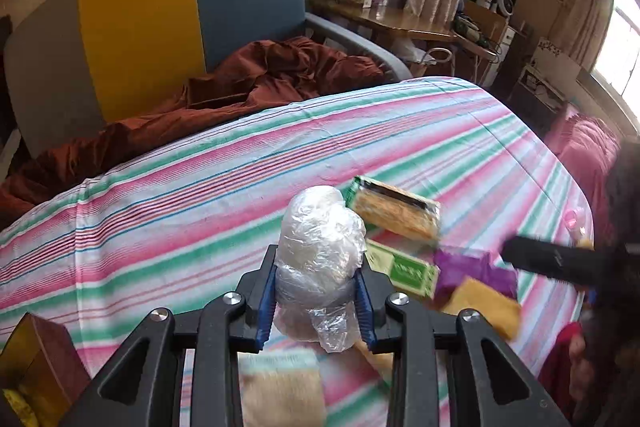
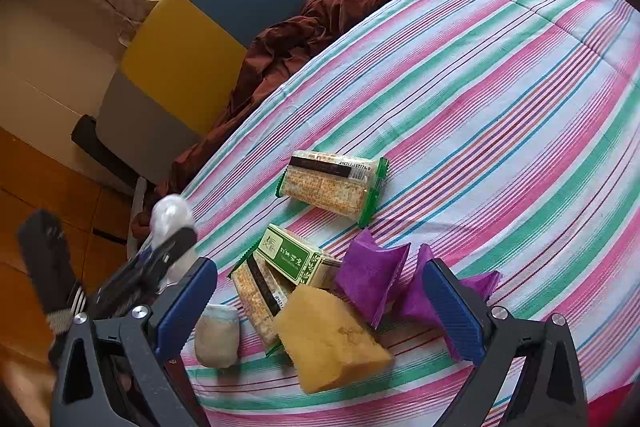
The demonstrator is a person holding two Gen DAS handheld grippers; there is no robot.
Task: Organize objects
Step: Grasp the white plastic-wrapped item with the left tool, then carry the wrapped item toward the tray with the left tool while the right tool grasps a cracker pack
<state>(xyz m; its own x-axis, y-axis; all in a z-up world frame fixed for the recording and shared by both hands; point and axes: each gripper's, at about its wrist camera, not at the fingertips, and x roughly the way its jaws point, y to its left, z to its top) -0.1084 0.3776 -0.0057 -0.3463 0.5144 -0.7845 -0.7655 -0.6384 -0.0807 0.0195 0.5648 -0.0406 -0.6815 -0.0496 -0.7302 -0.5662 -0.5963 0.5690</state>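
Your left gripper pinches a clear plastic-wrapped bundle above the striped bedsheet. Your right gripper hangs spread over the yellow packet there.

bed under a pink, green and white striped sheet; on it a clear cracker pack, green box over a second cracker pack, yellow sponge-like block, two purple packets, pale wrapped bun, rust-brown cloth bunched along the far edge.
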